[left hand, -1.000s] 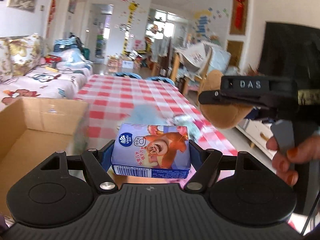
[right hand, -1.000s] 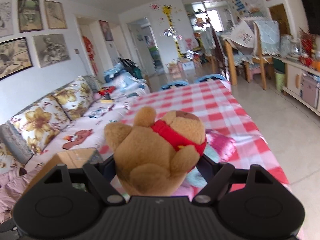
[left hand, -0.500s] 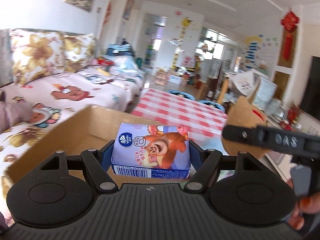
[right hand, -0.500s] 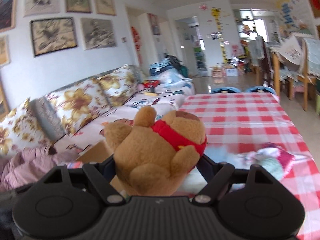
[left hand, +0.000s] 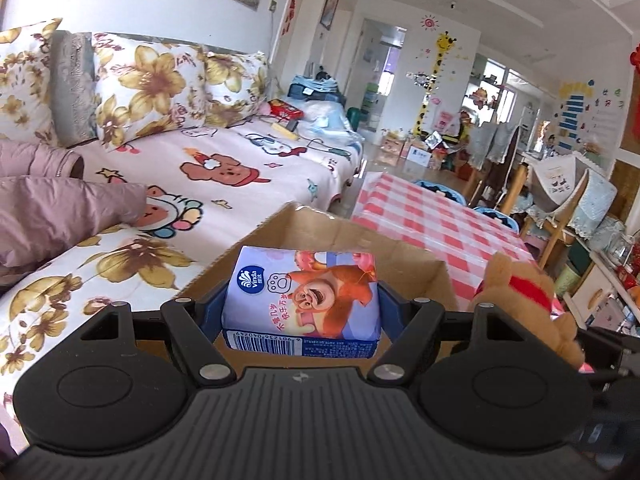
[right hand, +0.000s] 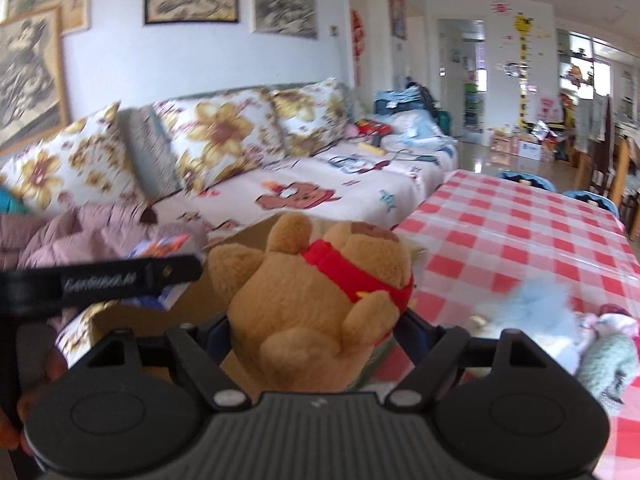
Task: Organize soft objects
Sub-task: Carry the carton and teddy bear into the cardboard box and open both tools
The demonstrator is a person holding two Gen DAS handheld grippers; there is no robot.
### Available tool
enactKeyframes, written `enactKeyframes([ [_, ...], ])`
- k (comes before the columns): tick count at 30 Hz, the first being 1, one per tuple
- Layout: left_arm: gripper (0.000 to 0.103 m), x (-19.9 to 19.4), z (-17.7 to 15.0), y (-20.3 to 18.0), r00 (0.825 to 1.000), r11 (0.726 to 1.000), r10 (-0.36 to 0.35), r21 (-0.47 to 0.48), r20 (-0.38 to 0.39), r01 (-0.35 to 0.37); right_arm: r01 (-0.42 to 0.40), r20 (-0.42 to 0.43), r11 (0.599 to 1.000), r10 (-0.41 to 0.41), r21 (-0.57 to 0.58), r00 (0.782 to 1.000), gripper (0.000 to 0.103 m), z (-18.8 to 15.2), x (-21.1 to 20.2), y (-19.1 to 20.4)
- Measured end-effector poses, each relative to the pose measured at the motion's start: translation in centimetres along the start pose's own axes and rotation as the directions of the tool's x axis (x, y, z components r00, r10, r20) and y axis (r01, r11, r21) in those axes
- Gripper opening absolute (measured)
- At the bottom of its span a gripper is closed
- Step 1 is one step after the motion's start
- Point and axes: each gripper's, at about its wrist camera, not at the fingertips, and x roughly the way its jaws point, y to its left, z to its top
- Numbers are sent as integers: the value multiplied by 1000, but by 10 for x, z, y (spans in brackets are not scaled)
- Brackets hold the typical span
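Two soft things are travelling to the cardboard box [left hand: 352, 240]: I am clamping the tissue pack [left hand: 303, 300] in my left hand-held gripper [left hand: 300, 312] above its opening and the plush bear [right hand: 316, 304] in my right hand-held gripper [right hand: 316, 332] near the surface's [right hand: 520, 232] corner, needing lowering, then releasing.

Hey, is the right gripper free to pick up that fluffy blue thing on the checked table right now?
Probably not yet. The right gripper has its jaws closed on the teddy bear, so nothing else fits. The fluffy blue thing lies unobstructed on the checked table.
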Motion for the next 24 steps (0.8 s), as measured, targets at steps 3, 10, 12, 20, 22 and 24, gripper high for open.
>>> enactKeyframes([
  [3,91,0,1,3,1000,1000,15,6,-7,-15,-31,-24,999,30,-42,999,82,-3,6,12],
  [10,88,1,-8,-4,999,999,33,27,-26,-33,-58,-86,993,49,-105,995,85,-11,17,28],
  [12,93,1,-10,-5,999,999,35,41,-29,-34,-65,-100,991,54,-114,993,87,-12,17,30],
  [20,103,-8,-13,-6,999,996,47,80,-4,-46,-38,-52,994,33,-105,998,99,-11,-4,23],
  [22,103,-11,-14,-6,999,996,43,83,-3,-42,-21,-36,996,18,-90,999,99,-11,-10,17],
  [24,103,-13,-15,-7,999,994,40,97,2,-40,0,-22,998,-2,-70,1000,99,-12,-15,10],
])
